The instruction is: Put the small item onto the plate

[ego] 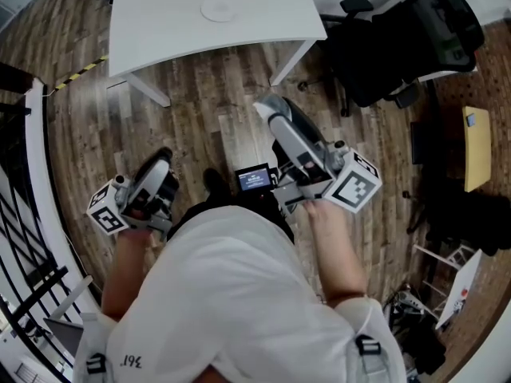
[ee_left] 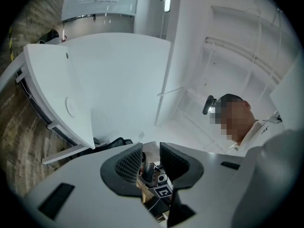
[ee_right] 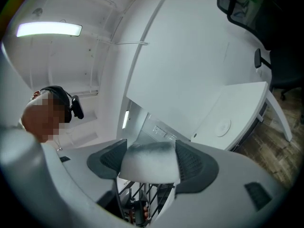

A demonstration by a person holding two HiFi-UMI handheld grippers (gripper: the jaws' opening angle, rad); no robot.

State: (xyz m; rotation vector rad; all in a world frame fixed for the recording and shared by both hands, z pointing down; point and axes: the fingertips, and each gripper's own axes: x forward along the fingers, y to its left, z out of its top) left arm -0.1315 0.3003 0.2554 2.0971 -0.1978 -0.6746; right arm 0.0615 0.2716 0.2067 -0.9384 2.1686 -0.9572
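Note:
A clear round plate (ego: 218,9) lies on the white table (ego: 176,22) at the far side of the wooden floor; it also shows as a faint disc, the plate (ee_left: 70,107) in the left gripper view and the plate (ee_right: 222,126) in the right gripper view. My right gripper (ego: 270,108) is shut on a small white-and-grey item (ee_right: 149,161), held well short of the table and tilted upward. My left gripper (ego: 162,159) hangs lower at the left, its jaws slightly apart with nothing between its pads (ee_left: 129,163).
A black office chair (ego: 399,46) stands right of the table. A yellow board (ego: 477,146) and clutter sit at the far right. A black railing (ego: 24,214) runs along the left. A small screen (ego: 254,179) is at my chest.

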